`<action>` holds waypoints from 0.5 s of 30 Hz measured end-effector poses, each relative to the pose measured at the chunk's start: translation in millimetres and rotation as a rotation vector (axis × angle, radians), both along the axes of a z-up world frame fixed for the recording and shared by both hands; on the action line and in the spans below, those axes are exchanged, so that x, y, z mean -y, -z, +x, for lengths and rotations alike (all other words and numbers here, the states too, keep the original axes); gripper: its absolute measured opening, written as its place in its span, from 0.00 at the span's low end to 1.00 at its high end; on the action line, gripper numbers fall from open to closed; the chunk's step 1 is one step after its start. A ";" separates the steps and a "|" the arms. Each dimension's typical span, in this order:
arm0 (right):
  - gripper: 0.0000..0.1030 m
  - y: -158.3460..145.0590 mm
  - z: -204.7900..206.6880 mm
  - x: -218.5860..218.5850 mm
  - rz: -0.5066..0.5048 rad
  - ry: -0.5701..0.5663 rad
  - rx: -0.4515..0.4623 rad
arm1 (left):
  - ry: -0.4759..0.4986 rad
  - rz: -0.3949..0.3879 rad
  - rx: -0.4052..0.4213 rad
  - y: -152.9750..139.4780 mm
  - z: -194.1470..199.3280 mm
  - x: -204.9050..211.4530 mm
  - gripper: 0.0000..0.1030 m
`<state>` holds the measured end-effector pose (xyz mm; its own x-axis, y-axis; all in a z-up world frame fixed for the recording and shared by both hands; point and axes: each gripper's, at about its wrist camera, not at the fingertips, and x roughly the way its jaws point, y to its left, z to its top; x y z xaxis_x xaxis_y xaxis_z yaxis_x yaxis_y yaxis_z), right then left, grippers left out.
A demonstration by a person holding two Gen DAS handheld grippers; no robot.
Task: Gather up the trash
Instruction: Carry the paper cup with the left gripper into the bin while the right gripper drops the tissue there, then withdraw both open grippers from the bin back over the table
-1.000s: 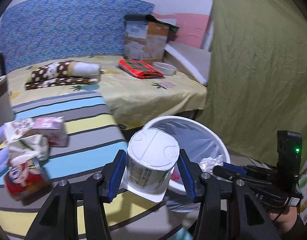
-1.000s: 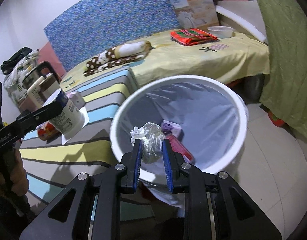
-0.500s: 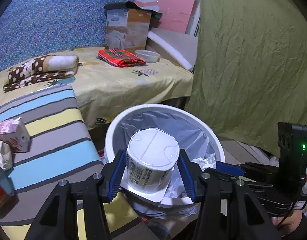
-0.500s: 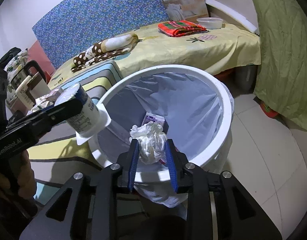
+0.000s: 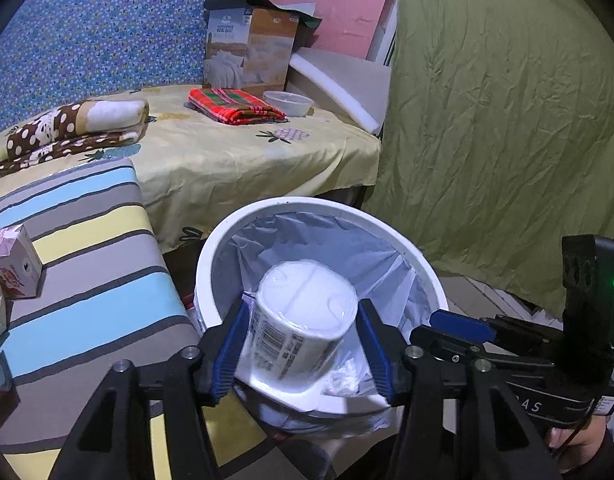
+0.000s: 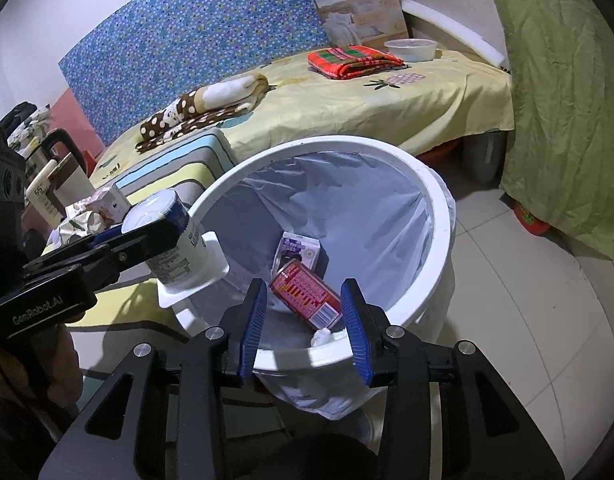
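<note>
A white plastic cup (image 5: pixel 303 328), bottom up and blurred, hangs over the white lined bin (image 5: pixel 307 202) between the pads of my left gripper (image 5: pixel 302 308). Its jaws are opening and a thin gap shows on each side of the cup. From the right wrist view the same cup (image 6: pixel 175 248) sits at the bin rim (image 6: pixel 347 142). My right gripper (image 6: pixel 305 286) is over the near rim, jaws opening, nothing between them. Inside the bin lie a red can (image 6: pixel 307 296), a purple carton (image 6: pixel 299 248) and a crumpled white wad (image 6: pixel 325 336).
A striped cushion (image 5: pixel 87 280) left of the bin carries a small carton (image 5: pixel 11 260) and other litter. Behind is a bed with a yellow sheet (image 5: pixel 227 152), folded cloths and a bowl. A green curtain (image 5: pixel 507 120) hangs on the right. Tiled floor (image 6: pixel 527 320) lies right of the bin.
My left gripper carried the cup from above the striped cushion to above the bin and its jaws widened. The right jaws spread and the white wad dropped into the bin.
</note>
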<state>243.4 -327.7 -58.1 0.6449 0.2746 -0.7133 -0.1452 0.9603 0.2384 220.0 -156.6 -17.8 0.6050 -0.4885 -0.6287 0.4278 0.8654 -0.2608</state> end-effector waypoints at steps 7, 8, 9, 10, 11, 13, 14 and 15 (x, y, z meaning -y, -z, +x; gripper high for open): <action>0.40 -4.4 -3.6 2.3 0.006 0.008 0.020 | -0.020 -0.015 0.016 -4.4 -3.7 -6.5 0.64; 0.40 -5.7 -4.4 2.8 0.007 0.009 0.026 | -0.025 -0.017 0.015 -5.2 -5.1 -8.7 0.64; 0.40 -7.5 -5.6 3.4 0.006 0.011 0.034 | -0.031 -0.019 0.013 -6.0 -6.3 -11.1 0.64; 0.40 -8.3 -5.8 2.4 0.007 0.010 0.039 | -0.038 -0.022 0.013 -7.0 -8.4 -14.3 0.63; 0.40 -10.2 -7.0 1.5 0.011 0.006 0.046 | -0.047 -0.023 0.014 -8.1 -11.0 -18.2 0.63; 0.40 -13.6 -9.4 -1.7 0.015 -0.002 0.058 | -0.068 -0.021 0.020 -10.9 -16.7 -25.0 0.63; 0.40 -15.5 -10.8 -4.1 0.014 -0.008 0.064 | -0.078 -0.023 0.023 -12.4 -19.7 -29.1 0.63; 0.40 -17.1 -12.0 -6.1 0.015 -0.014 0.069 | -0.088 -0.025 0.025 -13.8 -23.2 -33.6 0.63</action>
